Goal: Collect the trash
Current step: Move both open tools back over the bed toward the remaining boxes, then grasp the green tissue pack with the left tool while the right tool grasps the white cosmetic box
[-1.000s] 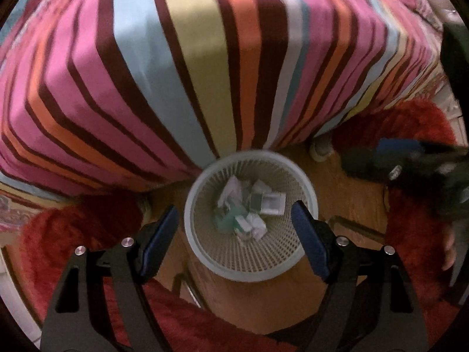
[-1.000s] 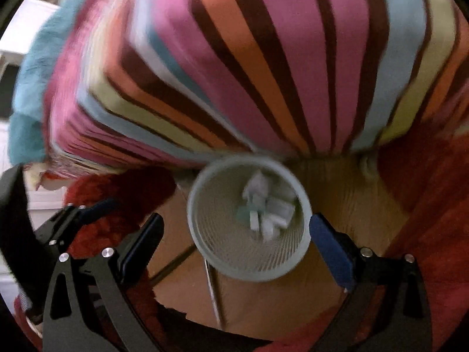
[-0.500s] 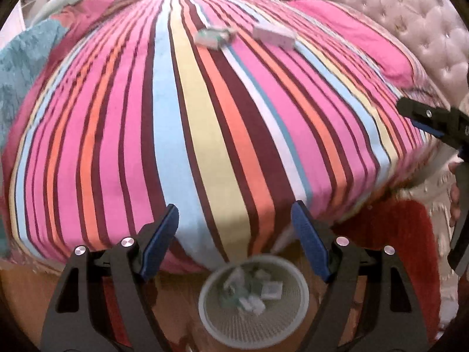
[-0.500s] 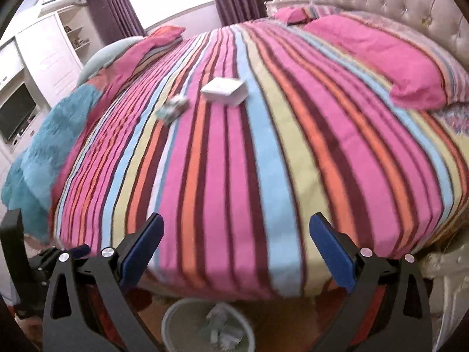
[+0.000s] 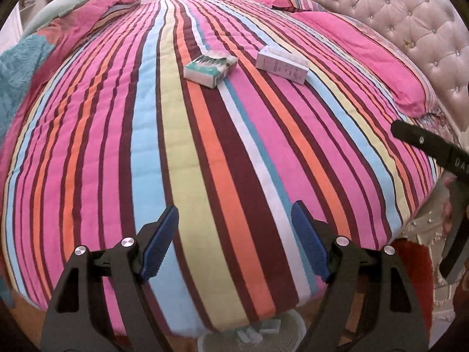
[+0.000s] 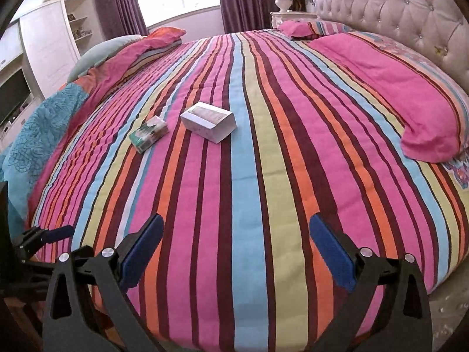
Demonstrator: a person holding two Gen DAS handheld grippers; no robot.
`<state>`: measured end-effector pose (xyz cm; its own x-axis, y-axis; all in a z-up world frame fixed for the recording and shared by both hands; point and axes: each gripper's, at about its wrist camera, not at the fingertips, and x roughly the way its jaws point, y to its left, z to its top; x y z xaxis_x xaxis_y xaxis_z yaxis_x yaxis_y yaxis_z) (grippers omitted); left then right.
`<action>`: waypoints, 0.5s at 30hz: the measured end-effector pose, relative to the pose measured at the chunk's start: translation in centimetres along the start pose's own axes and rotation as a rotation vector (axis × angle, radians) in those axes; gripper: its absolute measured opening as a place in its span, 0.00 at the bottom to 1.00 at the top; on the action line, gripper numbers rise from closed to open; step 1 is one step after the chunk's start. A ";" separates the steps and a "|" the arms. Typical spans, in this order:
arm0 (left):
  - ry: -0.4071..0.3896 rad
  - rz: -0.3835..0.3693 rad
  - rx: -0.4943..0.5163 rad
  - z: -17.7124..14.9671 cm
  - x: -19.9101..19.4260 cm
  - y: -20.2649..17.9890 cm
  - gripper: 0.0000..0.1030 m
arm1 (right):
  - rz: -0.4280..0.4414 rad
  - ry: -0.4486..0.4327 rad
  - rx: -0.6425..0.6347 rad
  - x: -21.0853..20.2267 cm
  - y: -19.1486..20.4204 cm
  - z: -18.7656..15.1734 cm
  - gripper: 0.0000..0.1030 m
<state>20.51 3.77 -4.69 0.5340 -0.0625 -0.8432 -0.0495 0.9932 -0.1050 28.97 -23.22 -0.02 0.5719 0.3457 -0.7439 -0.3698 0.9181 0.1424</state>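
White letters "DA" show on the black body of the right claw [image 5: 433,149]; print on the two boxes stays unreadable.

Green-and-white carton [image 5: 210,69] lies flat on the striped bedspread [image 5: 205,176], intact; white box [image 5: 282,64] lies flat just beside it, nearer the bedspread's headboard side, not touching; white mesh bin [image 5: 252,336] stands below the bedspread's near edge, holding discarded packets.

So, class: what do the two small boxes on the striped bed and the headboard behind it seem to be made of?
White rectangular box and green-and-white patterned box: probably printed cardboard, given their crisp folded edges. Cream tufted headboard: padded leather or vinyl, slightly glossy, with buttons.
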 end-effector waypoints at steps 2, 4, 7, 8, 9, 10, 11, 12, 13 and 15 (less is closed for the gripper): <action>-0.003 -0.004 -0.005 0.6 0.4 0.1 0.75 | -0.004 0.006 -0.004 0.5 -0.1 0.3 0.92; -0.008 -0.007 -0.012 1.2 0.9 0.3 0.75 | -0.004 0.011 -0.011 0.9 -0.2 0.5 0.92; -0.010 -0.013 -0.026 2.3 1.6 0.4 0.75 | -0.001 0.015 -0.014 1.4 -0.3 0.9 0.92; -0.010 -0.013 -0.028 2.6 1.8 0.4 0.75 | 0.002 0.016 -0.015 1.6 -0.3 1.0 0.92; -0.013 -0.014 -0.028 2.9 2.1 0.4 0.75 | 0.005 0.014 -0.015 1.8 -0.3 1.2 0.92; -0.014 -0.015 -0.027 3.2 2.2 0.4 0.75 | 0.007 0.014 -0.017 2.0 -0.3 1.3 0.92; -0.014 -0.015 -0.026 3.5 2.5 0.4 0.75 | 0.010 0.016 -0.018 2.3 -0.3 1.5 0.92; -0.014 -0.014 -0.025 3.9 2.7 0.4 0.75 | 0.013 0.020 -0.019 2.6 -0.3 1.7 0.92; -0.014 -0.013 -0.023 4.2 3.1 0.3 0.75 | 0.015 0.023 -0.020 2.9 -0.3 1.8 0.92; -0.008 -0.008 -0.026 4.9 3.7 0.5 0.75 | 0.008 0.033 -0.027 3.7 -0.1 2.3 0.92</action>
<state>26.65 4.49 -5.30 0.5413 -0.0697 -0.8379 -0.0672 0.9898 -0.1257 32.78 -21.62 -1.32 0.5448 0.3457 -0.7640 -0.3940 0.9098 0.1306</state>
